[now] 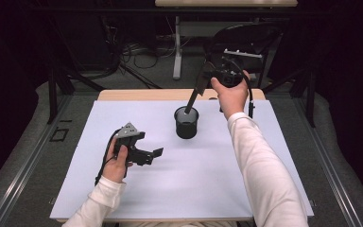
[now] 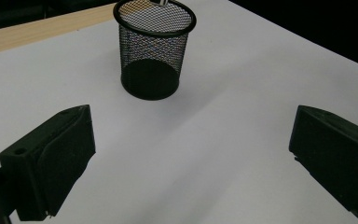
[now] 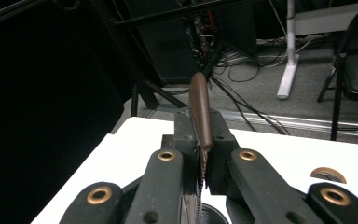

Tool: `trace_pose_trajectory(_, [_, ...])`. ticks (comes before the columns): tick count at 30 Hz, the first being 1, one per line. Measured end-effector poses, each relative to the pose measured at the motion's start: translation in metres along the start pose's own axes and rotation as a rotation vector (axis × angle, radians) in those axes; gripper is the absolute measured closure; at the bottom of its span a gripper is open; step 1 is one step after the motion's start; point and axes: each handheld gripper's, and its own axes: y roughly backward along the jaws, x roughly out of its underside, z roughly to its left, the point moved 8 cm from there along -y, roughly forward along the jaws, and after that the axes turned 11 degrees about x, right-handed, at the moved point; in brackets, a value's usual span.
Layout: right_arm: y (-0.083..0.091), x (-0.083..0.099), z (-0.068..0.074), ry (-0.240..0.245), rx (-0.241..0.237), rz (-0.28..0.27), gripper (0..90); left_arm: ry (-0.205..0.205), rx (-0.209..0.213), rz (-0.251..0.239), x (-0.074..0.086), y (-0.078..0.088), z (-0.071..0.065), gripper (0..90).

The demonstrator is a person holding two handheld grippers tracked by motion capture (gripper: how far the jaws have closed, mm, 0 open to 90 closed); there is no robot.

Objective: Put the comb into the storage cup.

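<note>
A black mesh cup point(image 1: 186, 124) stands upright on the white sheet, a little behind its middle. My right gripper point(image 1: 203, 78) hangs above and behind the cup, shut on a knife point(image 1: 194, 97) that slants down so its lower metal end sits at the cup's mouth. In the right gripper view the knife's brown handle point(image 3: 200, 107) sticks out beyond the jaws of the right gripper point(image 3: 200, 140), and its serrated blade runs down between them. My left gripper point(image 1: 153, 153) rests low at the left, open and holding nothing. From the left gripper point(image 2: 191, 158), the cup point(image 2: 154, 51) stands straight ahead.
A white sheet point(image 1: 194, 189) covers most of the wooden table point(image 1: 146, 94). Behind the table are a dark chair point(image 1: 250, 42), a white table leg point(image 1: 177, 47) and cables on the floor point(image 1: 132, 52). A small round brown fitting point(image 3: 328, 173) sits in the tabletop.
</note>
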Motion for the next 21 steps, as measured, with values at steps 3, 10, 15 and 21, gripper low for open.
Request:
trace_pose_trajectory(3, [-0.003, 0.001, -0.004, -0.005, 0.018, 0.003, 86.4, 0.000, 0.000, 0.005, 0.001, 0.000, 0.000, 0.6])
trace_pose_trajectory(10, [-0.010, 0.003, -0.006, -0.009, 0.034, 0.008, 86.4, 0.001, 0.000, 0.009, 0.001, -0.001, 0.000, 0.6])
trace_pose_trajectory(15, [-0.014, 0.006, -0.003, -0.004, 0.041, 0.017, 86.4, 0.001, 0.000, 0.007, 0.001, -0.001, 0.000, 0.6])
trace_pose_trajectory(21, [-0.019, 0.011, 0.002, 0.003, 0.045, 0.032, 86.4, 0.000, 0.001, 0.010, 0.001, -0.001, 0.000, 0.6])
